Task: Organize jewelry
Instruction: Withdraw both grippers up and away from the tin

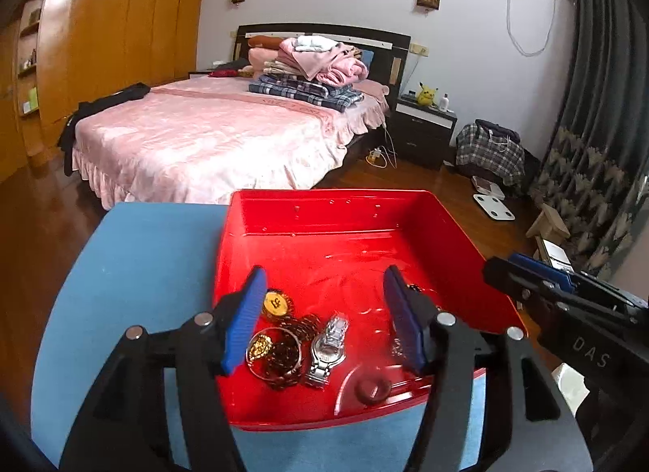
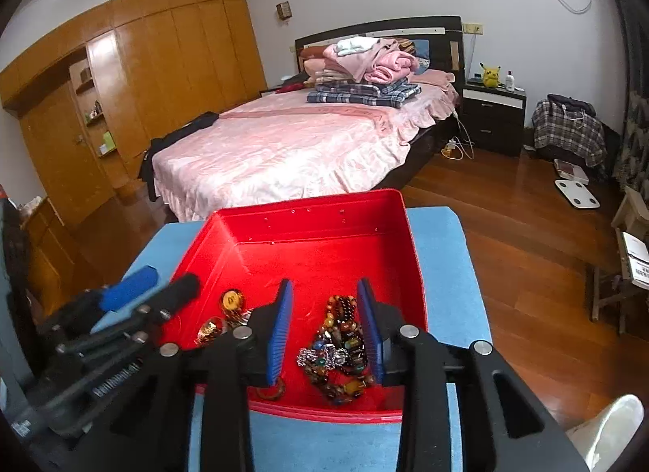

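Lengthwise, silver watch (image 1: 327,346) pointing away in red tray (image 1: 365,224), between released left tongs (image 1: 324,324); right tongs (image 2: 324,326) likewise unclenched.

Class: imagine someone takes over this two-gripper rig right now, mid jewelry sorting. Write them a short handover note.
Left gripper: jaws open, holding nothing, poised over the silver watch and gold pieces.
Right gripper: jaws open, empty, either side of the beaded bracelets.
All jewelry lies loose at the near end of the red tray on the blue mat.
Done: nothing visibly sorted.
Left: grasp and separate each piece.
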`<state>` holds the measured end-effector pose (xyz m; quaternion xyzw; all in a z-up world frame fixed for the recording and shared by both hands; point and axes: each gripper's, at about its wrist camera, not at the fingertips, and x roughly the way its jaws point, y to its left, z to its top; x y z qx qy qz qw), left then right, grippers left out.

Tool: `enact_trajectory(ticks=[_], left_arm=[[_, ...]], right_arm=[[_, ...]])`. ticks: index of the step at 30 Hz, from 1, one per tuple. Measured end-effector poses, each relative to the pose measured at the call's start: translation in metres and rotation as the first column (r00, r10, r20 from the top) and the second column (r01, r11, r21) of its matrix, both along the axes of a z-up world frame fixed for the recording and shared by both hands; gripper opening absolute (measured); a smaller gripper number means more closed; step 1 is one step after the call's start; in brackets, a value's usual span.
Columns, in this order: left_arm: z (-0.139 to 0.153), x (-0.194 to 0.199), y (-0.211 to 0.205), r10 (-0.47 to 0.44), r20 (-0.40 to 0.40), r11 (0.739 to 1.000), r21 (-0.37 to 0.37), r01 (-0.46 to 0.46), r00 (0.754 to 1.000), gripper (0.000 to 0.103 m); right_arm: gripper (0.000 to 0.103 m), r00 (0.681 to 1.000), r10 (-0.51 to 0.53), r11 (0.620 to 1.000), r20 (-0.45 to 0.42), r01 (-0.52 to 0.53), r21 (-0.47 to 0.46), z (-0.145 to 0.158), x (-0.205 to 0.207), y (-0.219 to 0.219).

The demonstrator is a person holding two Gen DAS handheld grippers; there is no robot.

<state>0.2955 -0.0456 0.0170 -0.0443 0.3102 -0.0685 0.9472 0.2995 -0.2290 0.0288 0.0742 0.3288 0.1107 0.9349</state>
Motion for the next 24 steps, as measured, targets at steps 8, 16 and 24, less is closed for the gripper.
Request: enact_trajectory(ticks=[8,16,24], left_arm=[[0.009,-0.018,0.008,0.013,0.037,1.000,0.017,-0.014,0.999,0.069],[0.020,-0.045,0.010,0.028,0.072,0.999,0.043,-0.031,0.997,0.085],[0.033,-0.081,0.026,0.054,0.124,0.998,0.030,-0.058,0.991,0.096]], right_arm=[[0.058,1.000,-0.022,1.000,0.017,0.022,0.003,0.001,-0.015,-0.009],[0.072,0.999,-0.013,1.000,0.047,0.012,0.012,0.011,-0.036,-0.014],[0.097,0.994,0.024,0.997,0.105,-0.031,0.069,0.028,-0.066,-0.017]])
